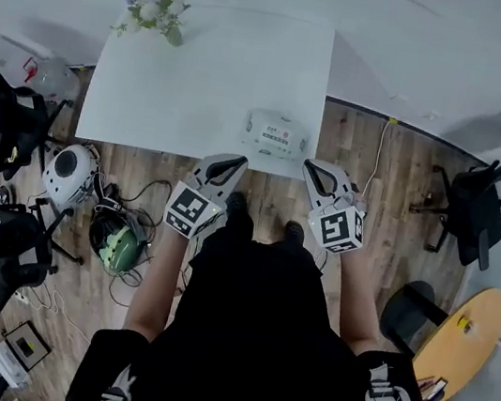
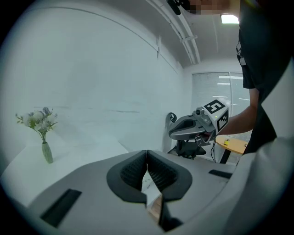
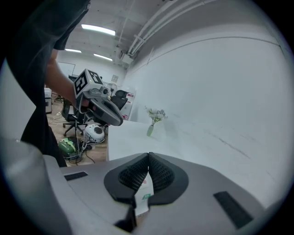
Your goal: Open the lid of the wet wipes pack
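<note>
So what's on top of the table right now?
A wipes pack lies near the front edge of the table; a vase of flowers stands at its far left corner. The left tongs and right tongs cover bits of that edge.

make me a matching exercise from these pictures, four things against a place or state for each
1 wet wipes pack
2 flower vase
3 green helmet
4 left gripper

a on the floor, among cables
b far left corner of the white table
c near edge of the white table
d shut, jaw tips together

Pairs: 1-c, 2-b, 3-a, 4-d
</note>
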Tool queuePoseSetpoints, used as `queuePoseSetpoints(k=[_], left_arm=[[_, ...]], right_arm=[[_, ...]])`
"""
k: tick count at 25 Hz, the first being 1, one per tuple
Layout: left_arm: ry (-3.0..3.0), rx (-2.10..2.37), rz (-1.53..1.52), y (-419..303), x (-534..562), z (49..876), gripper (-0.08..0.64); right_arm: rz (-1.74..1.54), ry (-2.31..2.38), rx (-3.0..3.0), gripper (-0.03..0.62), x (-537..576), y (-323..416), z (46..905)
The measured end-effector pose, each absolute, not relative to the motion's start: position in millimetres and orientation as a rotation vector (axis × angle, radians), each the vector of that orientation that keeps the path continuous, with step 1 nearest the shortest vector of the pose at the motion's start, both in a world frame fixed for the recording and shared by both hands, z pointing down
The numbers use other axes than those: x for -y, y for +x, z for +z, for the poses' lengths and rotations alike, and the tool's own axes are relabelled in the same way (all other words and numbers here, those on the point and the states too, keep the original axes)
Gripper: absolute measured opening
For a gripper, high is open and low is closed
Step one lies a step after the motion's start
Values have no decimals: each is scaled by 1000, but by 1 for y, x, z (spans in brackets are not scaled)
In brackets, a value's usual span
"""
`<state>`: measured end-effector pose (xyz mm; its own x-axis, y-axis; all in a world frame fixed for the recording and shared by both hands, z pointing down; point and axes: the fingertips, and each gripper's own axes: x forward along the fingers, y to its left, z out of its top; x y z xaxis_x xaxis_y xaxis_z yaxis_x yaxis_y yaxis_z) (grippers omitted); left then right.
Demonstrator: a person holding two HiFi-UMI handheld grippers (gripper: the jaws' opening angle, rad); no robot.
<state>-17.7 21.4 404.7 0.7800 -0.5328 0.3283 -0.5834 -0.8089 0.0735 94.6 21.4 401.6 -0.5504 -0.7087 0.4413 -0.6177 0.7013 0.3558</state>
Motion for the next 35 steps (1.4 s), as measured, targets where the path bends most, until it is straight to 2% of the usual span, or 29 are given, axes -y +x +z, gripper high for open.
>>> queuePoseSetpoints(k=[14,23,35], left_arm=[[2826,604,449,-46,23,460,23],[2793,620,458,-67,47,490,23],[2708,663,463,-69,52,536,23]], right_arm=[[-114,1077,2162,17,-1,53,458],[-91,988,2141,17,14,19,494],[-29,939,2114,17,23,24,536]])
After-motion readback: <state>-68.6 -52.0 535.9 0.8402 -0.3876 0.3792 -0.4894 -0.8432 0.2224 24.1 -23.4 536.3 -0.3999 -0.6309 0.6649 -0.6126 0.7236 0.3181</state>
